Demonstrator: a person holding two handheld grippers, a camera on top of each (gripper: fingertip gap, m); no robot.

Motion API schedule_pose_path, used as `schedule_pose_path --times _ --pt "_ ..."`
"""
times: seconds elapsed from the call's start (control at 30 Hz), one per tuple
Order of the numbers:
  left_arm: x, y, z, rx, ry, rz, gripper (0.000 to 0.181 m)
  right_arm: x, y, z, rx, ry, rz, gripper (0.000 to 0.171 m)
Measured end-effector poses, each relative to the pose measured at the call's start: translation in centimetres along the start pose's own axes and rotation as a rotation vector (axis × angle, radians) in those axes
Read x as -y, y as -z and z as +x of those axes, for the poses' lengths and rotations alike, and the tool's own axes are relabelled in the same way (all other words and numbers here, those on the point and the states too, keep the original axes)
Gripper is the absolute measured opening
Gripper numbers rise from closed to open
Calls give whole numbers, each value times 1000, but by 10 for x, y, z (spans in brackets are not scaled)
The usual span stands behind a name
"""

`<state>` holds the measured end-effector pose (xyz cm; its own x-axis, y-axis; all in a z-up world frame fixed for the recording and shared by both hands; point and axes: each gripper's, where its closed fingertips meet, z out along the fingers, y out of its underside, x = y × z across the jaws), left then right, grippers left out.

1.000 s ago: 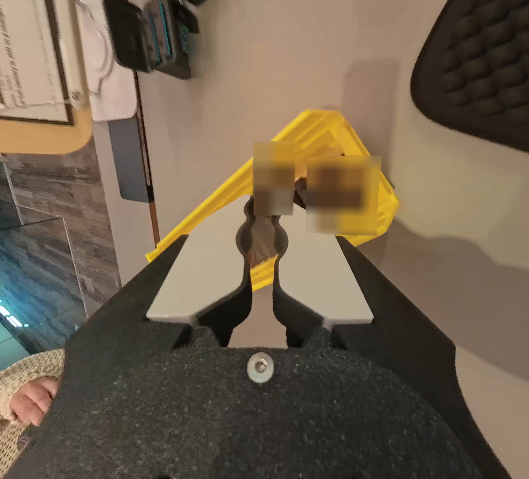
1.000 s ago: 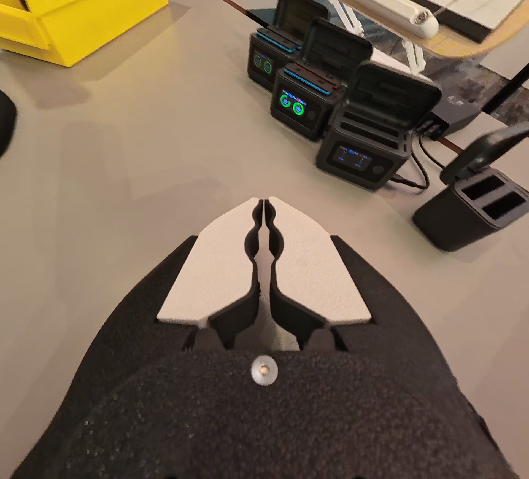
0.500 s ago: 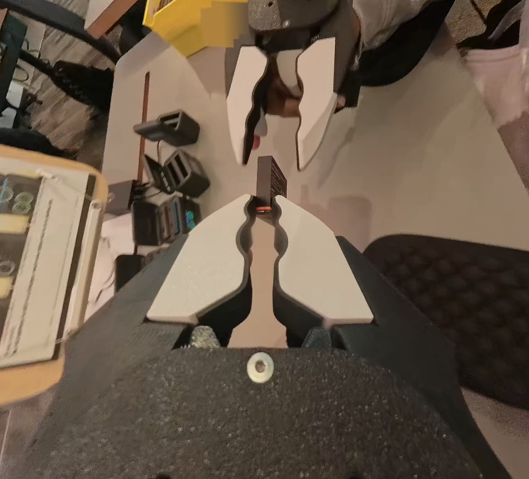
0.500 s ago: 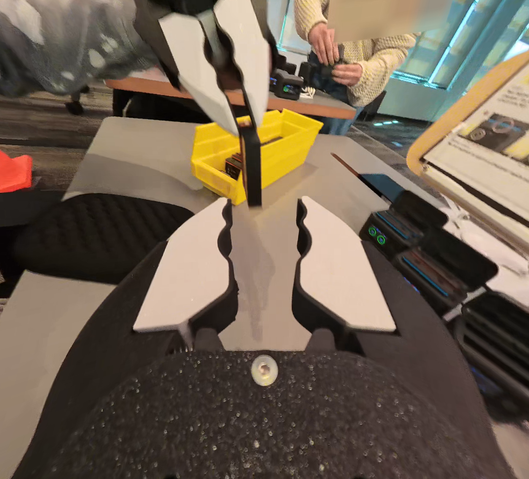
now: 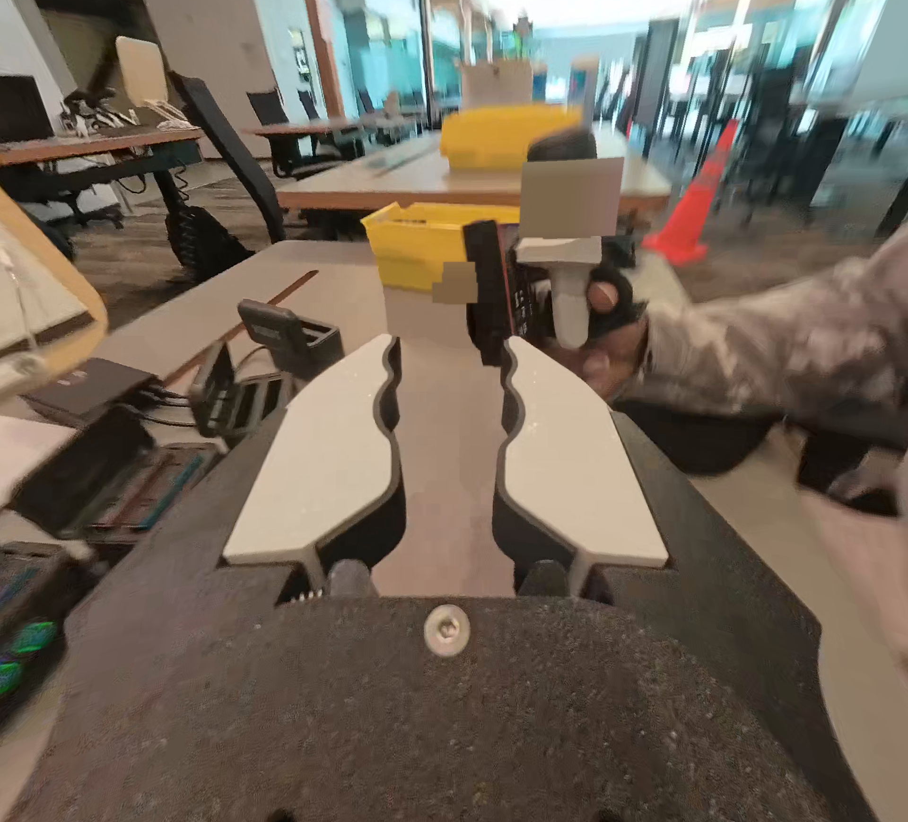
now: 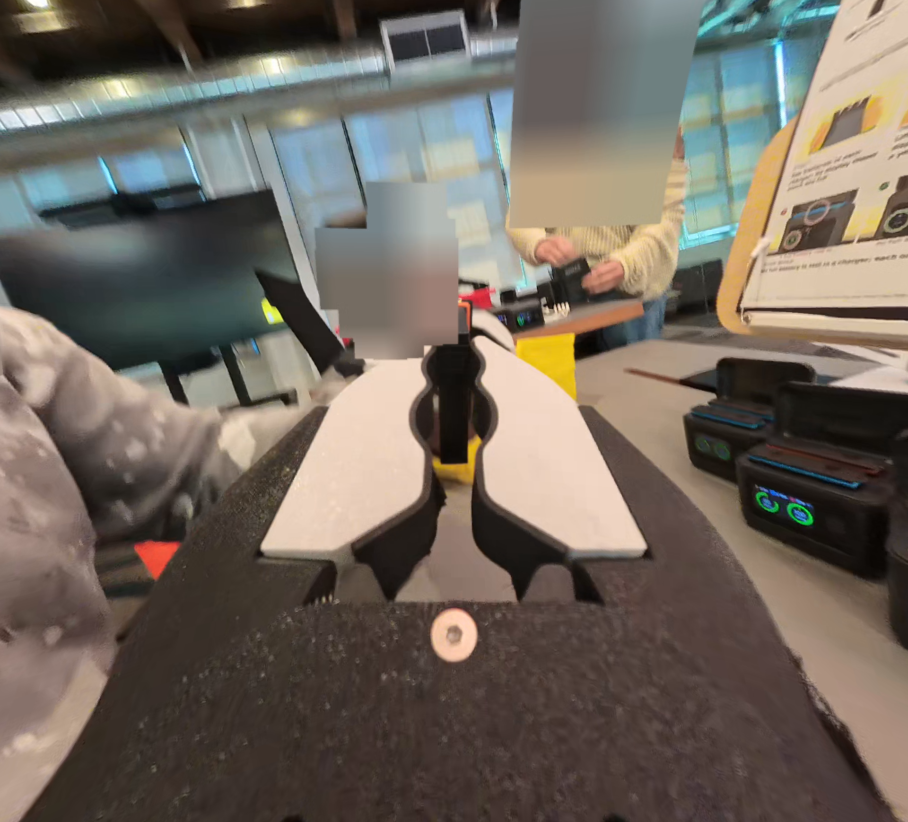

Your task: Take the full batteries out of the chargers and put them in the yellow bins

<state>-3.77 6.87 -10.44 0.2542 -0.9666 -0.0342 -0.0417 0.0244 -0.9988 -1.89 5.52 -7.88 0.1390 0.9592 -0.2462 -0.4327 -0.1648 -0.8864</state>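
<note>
While the left gripper (image 5: pixel 447 346) gapes empty, the right gripper (image 6: pixel 449 358) apparently pinches the battery (image 6: pixel 453 410).

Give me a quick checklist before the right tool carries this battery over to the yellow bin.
1. Battery gripped in right tool: ok, both fingers pinch it.
2. Left tool released: ok, open and empty.
3. Yellow bin in sight: ok, ahead on the table.
4. Room in the bin: cannot tell, interior mostly hidden.
5. Path to the bin unobstructed: cannot tell, too blurred.
</note>
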Motion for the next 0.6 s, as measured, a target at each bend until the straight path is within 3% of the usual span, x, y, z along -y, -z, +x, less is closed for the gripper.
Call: schedule_pose_path --times 0.2,0.4,0.6 --pt "0 -24 12 -103 331 195 36 32 18 9 37 -173 256 10" --pt "8 -50 28 -127 401 232 31 37 26 17 42 -234 344 10" --pt "3 -60 26 -86 416 275 15 35 29 20 40 -283 381 10"
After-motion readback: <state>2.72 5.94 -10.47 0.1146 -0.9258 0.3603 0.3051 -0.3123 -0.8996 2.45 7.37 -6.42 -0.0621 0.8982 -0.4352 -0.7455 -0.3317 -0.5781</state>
